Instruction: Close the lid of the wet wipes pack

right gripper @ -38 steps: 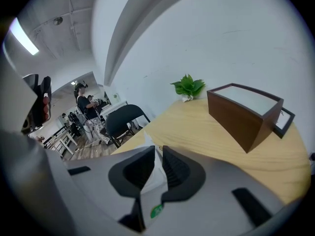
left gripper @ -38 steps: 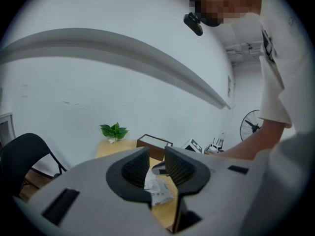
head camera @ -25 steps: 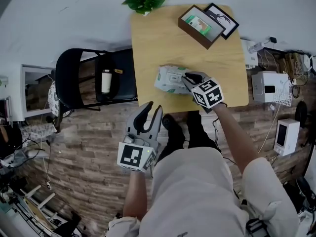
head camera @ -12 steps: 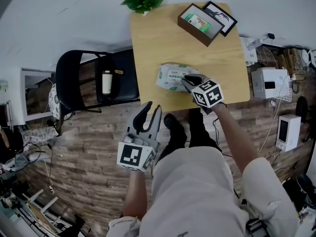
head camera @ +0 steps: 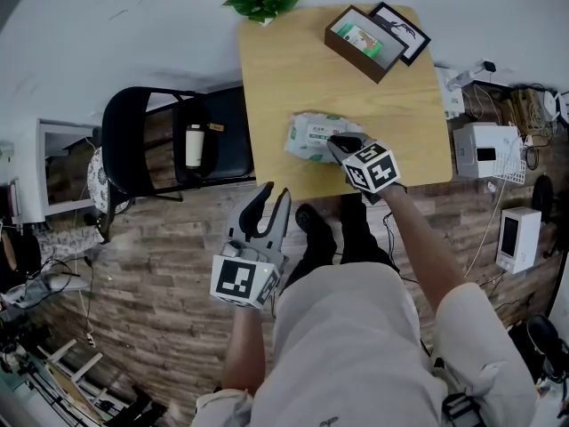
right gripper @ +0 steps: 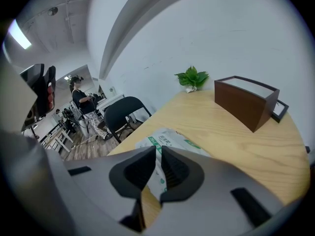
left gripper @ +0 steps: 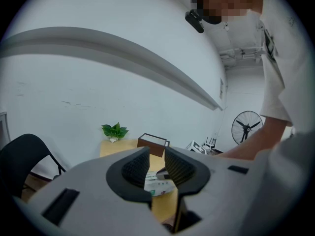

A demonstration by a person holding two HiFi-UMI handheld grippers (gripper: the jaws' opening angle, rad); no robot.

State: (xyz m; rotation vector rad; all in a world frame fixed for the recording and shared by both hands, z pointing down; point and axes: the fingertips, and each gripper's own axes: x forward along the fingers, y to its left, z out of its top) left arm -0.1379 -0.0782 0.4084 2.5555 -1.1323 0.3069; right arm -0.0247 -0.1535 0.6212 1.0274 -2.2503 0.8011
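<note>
The white and green wet wipes pack (head camera: 309, 137) lies near the front edge of the wooden table (head camera: 293, 69). My right gripper (head camera: 338, 141) rests its tips on the pack's right end. Its jaws have just been closing. In the right gripper view they (right gripper: 157, 152) stand shut down to a thin slit, with the pack (right gripper: 173, 138) showing just beyond and nothing clearly pinched. My left gripper (head camera: 271, 194) hangs open over the floor in front of the table, holding nothing. Through its gap (left gripper: 156, 154) the pack (left gripper: 158, 186) shows far off.
A brown box (head camera: 358, 43) and a picture frame (head camera: 404, 29) sit at the table's far right corner. A small plant (head camera: 262, 3) sits at the far left corner. A black chair (head camera: 169, 140) with a bottle (head camera: 193, 145) stands left of the table. Appliances crowd the floor at right.
The right gripper's fingers have drawn together over the pack's right end and settled slightly onto it. The left gripper has stayed where it was.
</note>
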